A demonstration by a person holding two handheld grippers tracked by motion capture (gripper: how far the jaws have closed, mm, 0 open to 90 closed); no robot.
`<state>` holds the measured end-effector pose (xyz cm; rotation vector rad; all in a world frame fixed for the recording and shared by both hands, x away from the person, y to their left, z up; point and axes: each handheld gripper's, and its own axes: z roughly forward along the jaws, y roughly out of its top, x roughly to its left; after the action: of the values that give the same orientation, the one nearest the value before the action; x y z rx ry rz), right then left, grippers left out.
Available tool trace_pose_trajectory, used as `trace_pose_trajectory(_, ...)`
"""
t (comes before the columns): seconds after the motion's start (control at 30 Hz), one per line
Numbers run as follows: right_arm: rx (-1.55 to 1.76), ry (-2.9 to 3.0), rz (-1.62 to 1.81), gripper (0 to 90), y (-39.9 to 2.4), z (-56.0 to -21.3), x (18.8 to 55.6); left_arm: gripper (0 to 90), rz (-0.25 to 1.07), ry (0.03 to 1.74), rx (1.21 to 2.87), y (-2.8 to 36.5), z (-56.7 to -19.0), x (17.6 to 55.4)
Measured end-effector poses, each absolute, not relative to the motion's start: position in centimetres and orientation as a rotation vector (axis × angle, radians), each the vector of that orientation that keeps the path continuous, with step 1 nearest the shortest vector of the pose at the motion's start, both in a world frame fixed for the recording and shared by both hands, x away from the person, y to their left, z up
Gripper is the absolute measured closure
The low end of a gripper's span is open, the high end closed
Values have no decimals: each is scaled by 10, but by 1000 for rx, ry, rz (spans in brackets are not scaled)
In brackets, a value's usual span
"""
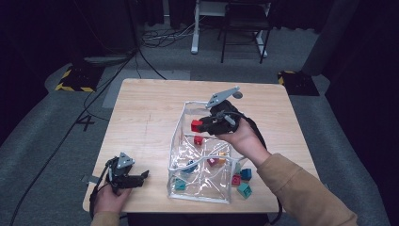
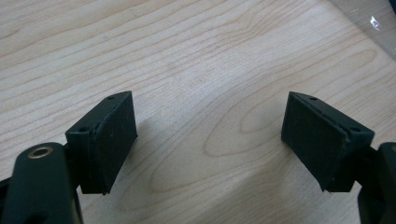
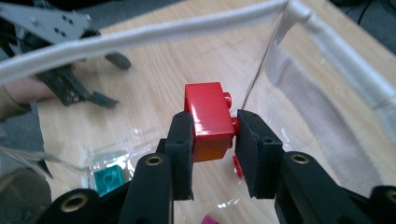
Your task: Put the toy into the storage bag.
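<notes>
Right gripper (image 3: 212, 140) pinches a red brick (image 3: 208, 119) by its sides over the far end of the clear bag (image 1: 186, 106), seemingly to drop it among the bricks inside, while the left gripper (image 1: 141, 176) waits wide open, empty, near the table's (image 1: 146, 108) front-left corner

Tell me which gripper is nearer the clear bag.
Right. The right gripper holds a red brick over the clear bag's open top; the left gripper rests open on the table beside it.
</notes>
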<state>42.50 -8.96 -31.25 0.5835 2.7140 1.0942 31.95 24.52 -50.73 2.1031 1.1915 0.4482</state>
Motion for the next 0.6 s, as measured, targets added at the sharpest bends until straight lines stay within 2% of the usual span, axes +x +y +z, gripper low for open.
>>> trace_pose_trajectory(0.23, 598, 2826, 967, 664, -84, -326, 428, 185, 448, 1192, 2102, 245, -507, 319)
trace_pose_trajectory(0.37, 621, 2843, 996, 491, -85, -328, 426, 185, 448, 1193, 2102, 245, -507, 319)
trace_pose_trajectory(0.6, 593, 2720, 1192, 464, -106, -303, 409, 184, 447, 1194, 2102, 245, -507, 319)
